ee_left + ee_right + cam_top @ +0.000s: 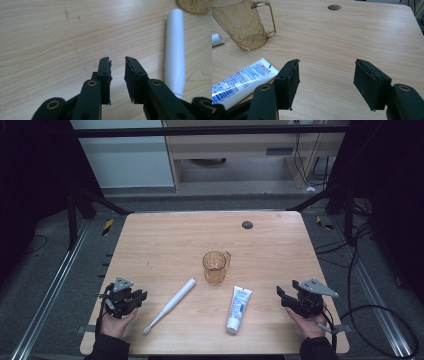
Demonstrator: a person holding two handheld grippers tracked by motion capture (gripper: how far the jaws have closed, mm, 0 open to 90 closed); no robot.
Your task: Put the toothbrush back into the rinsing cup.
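Toothbrush (169, 305) and toothpaste tube (238, 309) are the things nearest the two grippers, each lying flat on the desk (165, 240) and untouched. The left gripper (117, 66) has its fingers (104, 72) a narrow gap apart with only bare wood between them; the toothbrush's smooth white handle lies just beside it, well clear of the pads. From above, that gripper (141, 296) sits at the near left part of the desk in the person's hand. The right gripper (327, 75) holds its fingers (289, 80) wide apart over bare wood, gripping nothing; in the high view it (281, 292) rests near the right edge. The toothbrush is slim and white, lying slantwise with its bristle head toward the near edge and its thick end toward the middle. The toothpaste tube is white with blue print and a barcode, its cap end nearer the person and its flat crimped end pointing at the cup. An amber see-through cup (215, 267) with a handle and a cut diamond pattern stands upright between and just beyond the two, apart from both. A small dark round cap (247, 224) is set into the desk far back. Nothing stands between either gripper and its neighbour.
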